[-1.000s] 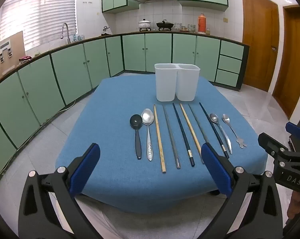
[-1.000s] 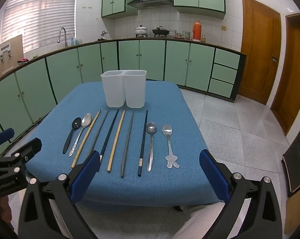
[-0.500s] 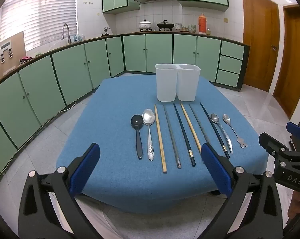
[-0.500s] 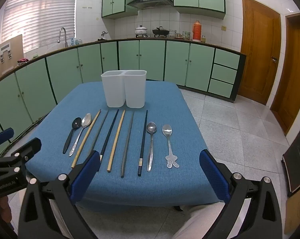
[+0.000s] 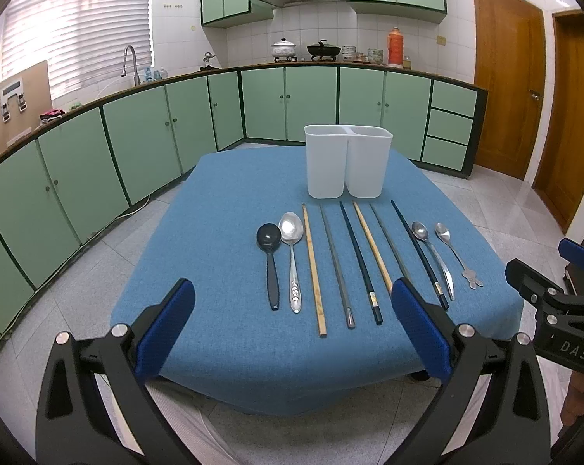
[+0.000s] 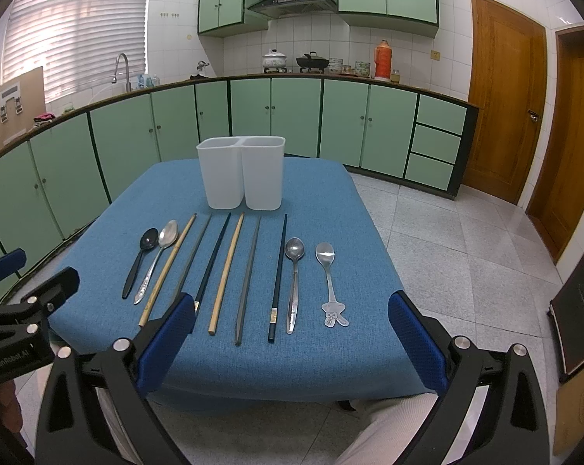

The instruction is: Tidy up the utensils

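Blue cloth covers the desk (image 5: 222,209) where spoons and chopsticks (image 6: 225,273) lie in a row before a white two-compartment holder (image 6: 241,172), as the left hand-held gripper (image 5: 292,325) and right hand-held gripper (image 6: 291,335) hover spread apart, holding nothing.

a white two-compartment holder (image 6: 241,172) stands upright at the far side of the blue desk (image 6: 98,248), both halves empty as far as shows. in front of it ten utensils lie flat in a row, handles toward the camera: a black spoon (image 6: 139,259), a silver spoon (image 6: 157,257), six chopsticks (image 6: 227,271) in tan, grey and black, then a steel spoon (image 6: 293,283) and a small spoon with a cartoon handle (image 6: 329,281).
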`<state>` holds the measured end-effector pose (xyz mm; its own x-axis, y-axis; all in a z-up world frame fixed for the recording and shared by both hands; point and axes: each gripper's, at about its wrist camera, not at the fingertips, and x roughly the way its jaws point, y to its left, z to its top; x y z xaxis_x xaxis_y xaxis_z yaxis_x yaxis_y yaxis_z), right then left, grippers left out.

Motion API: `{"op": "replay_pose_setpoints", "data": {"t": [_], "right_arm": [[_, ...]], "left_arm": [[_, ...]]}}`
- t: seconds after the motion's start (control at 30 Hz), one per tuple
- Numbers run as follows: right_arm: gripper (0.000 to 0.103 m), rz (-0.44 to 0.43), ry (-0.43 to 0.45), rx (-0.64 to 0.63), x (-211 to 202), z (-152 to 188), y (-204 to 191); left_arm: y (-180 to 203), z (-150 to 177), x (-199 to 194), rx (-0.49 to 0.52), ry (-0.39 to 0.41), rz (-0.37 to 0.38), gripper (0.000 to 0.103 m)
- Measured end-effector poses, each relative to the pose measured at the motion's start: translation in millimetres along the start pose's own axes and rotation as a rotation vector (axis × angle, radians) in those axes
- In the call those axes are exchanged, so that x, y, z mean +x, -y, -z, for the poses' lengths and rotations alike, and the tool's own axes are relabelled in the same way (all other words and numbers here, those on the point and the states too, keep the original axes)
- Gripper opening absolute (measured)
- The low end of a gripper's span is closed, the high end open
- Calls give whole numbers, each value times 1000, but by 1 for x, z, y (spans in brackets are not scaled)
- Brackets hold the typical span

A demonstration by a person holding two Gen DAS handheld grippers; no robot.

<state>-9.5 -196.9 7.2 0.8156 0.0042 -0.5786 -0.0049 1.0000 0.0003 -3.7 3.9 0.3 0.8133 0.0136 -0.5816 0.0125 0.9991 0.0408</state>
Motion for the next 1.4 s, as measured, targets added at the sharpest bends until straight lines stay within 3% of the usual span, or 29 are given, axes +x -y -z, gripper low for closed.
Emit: {"op": "replay_pose_setpoints", "data": {"t": [1.4], "right_arm": [[97, 2, 0, -1, 1, 0, -1]], "left_arm": [[-7, -5, -4, 0, 2, 0, 98]]}}
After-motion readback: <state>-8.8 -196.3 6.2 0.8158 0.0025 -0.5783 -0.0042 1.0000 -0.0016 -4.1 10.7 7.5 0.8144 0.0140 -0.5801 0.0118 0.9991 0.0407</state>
